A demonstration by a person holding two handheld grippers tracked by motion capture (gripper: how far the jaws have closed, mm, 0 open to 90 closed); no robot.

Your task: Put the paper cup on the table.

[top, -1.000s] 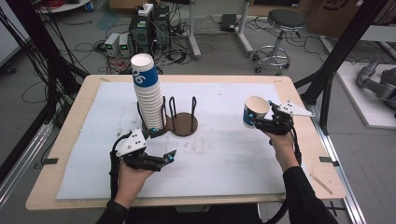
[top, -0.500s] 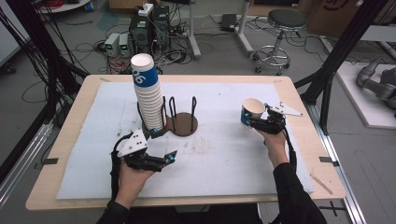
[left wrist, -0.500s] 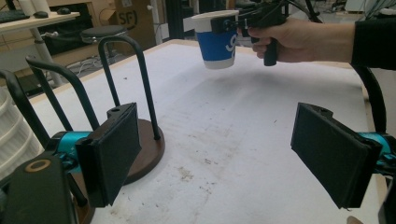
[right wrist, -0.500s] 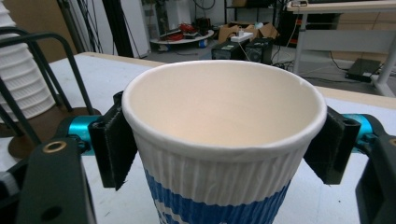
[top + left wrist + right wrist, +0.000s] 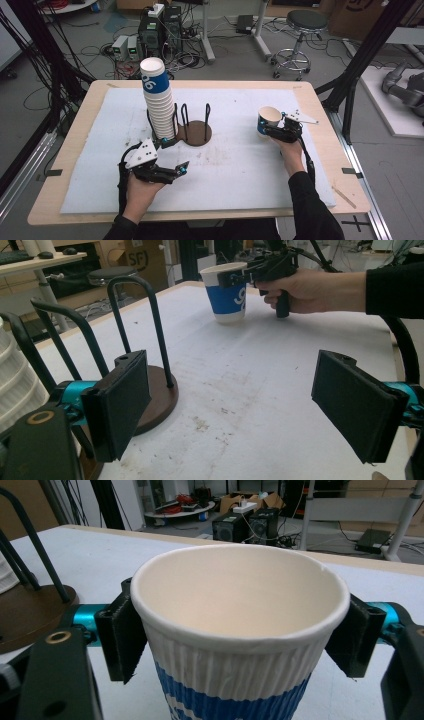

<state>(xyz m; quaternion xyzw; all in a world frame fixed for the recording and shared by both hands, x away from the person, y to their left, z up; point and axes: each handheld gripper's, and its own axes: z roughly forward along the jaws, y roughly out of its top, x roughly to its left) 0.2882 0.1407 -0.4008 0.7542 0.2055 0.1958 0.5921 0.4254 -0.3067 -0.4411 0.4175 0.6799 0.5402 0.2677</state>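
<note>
While right gripper (image 5: 272, 131) clasps paper cup (image 5: 267, 121) (upright), left gripper (image 5: 175, 159) empty

box (image 5: 142, 260): "sf" | stack's top cup (image 5: 152, 80): "96" | held cup (image 5: 227, 295): "9"

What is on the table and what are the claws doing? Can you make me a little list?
Table: white mat on a wooden top
Cup stack: tall stack of paper cups, upside down, in one side of the rack
Rack: black wire cup rack on a brown round base, its other side empty
Single cup: blue and white paper cup, upright, empty inside
Right claw: shut on the single cup, holding it near its rim
Left claw: open, holding nothing, near the rack
</note>
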